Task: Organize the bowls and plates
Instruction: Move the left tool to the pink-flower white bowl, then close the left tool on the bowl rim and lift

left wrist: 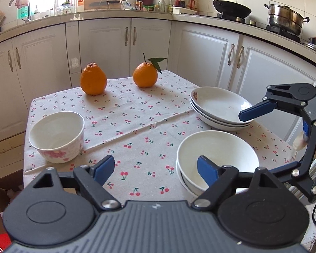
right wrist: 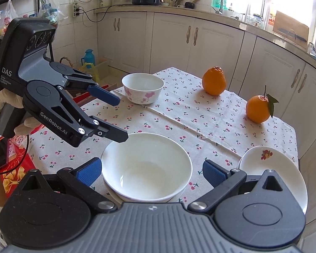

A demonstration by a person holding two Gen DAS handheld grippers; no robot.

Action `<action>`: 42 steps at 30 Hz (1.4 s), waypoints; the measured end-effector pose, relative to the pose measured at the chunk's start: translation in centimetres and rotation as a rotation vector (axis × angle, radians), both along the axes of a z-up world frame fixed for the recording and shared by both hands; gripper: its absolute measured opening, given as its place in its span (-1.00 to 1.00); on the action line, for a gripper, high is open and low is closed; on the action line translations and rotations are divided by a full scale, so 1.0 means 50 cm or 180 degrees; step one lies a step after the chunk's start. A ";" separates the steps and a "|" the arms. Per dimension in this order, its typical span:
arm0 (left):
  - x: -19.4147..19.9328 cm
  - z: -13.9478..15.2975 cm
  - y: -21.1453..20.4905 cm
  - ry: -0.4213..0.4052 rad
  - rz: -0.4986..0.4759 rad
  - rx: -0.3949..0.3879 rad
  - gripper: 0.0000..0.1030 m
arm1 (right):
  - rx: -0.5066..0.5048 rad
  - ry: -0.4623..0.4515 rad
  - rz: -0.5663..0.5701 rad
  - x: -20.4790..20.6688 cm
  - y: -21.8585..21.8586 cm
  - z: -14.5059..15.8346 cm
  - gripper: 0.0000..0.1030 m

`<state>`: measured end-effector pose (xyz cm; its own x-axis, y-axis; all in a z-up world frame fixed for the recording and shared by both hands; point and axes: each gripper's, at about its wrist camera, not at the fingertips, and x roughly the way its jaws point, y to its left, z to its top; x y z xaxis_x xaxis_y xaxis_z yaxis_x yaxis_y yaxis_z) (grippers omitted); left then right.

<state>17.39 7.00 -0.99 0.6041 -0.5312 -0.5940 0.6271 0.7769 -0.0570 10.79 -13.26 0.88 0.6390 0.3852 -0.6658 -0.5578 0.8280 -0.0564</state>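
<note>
A white bowl with pink flowers [left wrist: 56, 136] [right wrist: 142, 87] stands alone on the cherry-print tablecloth [left wrist: 137, 126]. Two plain white bowls [left wrist: 217, 158] [right wrist: 146, 165] sit nested near the front. A stack of white plates [left wrist: 219, 107] [right wrist: 273, 168] lies beyond them. My left gripper [left wrist: 155, 168] is open and empty, low over the cloth just left of the nested bowls. My right gripper [right wrist: 151, 171] is open and empty, its fingers on either side of the nested bowls. Each gripper also shows in the other's view, the left [right wrist: 113, 116] and the right [left wrist: 246, 113].
Two oranges [left wrist: 93, 79] [left wrist: 145, 74] stand at the table's far side. White kitchen cabinets [left wrist: 107, 42] surround the small table. A wok [left wrist: 231, 8] and steel pot [left wrist: 284, 19] sit on the stove. A red box [right wrist: 14, 164] lies on the floor beside the table.
</note>
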 end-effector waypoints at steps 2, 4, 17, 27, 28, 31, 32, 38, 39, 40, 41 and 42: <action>0.009 0.007 0.014 -0.0041 0.0067 0.0011 0.73 | -0.0027 -0.0014 0.0026 0.009 0.008 0.002 1.00; 0.021 0.012 0.030 -0.0073 0.0140 0.0019 0.74 | -0.0041 -0.0017 0.0043 0.023 0.018 0.004 1.00; 0.134 0.041 0.118 -0.0265 0.0435 0.0095 0.84 | -0.0066 -0.0016 0.0239 0.143 0.104 0.023 1.00; 0.214 0.017 0.159 -0.0202 0.0553 0.0096 0.94 | -0.0272 -0.0027 0.0455 0.233 0.165 0.024 1.00; 0.220 0.014 0.162 -0.0185 0.0561 0.0083 0.94 | -0.0299 -0.0029 0.0483 0.241 0.170 0.023 1.00; 0.240 0.003 0.175 -0.0137 0.0620 0.0067 0.94 | -0.0383 -0.0022 0.0556 0.268 0.187 0.012 1.00; 0.247 -0.001 0.179 -0.0108 0.0619 0.0062 0.94 | -0.0401 -0.0010 0.0584 0.277 0.192 0.008 1.00; 0.284 -0.026 0.193 0.0030 0.0618 0.0025 0.94 | -0.0485 0.0074 0.0745 0.330 0.224 -0.017 1.00; 0.292 -0.030 0.194 0.0042 0.0629 0.0033 0.92 | -0.0487 0.0099 0.0774 0.340 0.230 -0.022 1.00; 0.299 -0.034 0.194 0.0062 0.0636 0.0028 0.92 | -0.0487 0.0115 0.0794 0.348 0.234 -0.026 1.00; 0.306 -0.038 0.195 0.0089 0.0638 0.0011 0.89 | -0.0486 0.0132 0.0823 0.356 0.238 -0.030 1.00; 0.314 -0.041 0.197 0.0124 0.0629 -0.0011 0.88 | -0.0488 0.0150 0.0853 0.363 0.242 -0.034 1.00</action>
<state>33.08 16.84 -3.05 0.6734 -0.4068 -0.6173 0.4597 0.8843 -0.0813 28.92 -1.16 -0.81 0.4953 0.4287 -0.7556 -0.7601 0.6349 -0.1381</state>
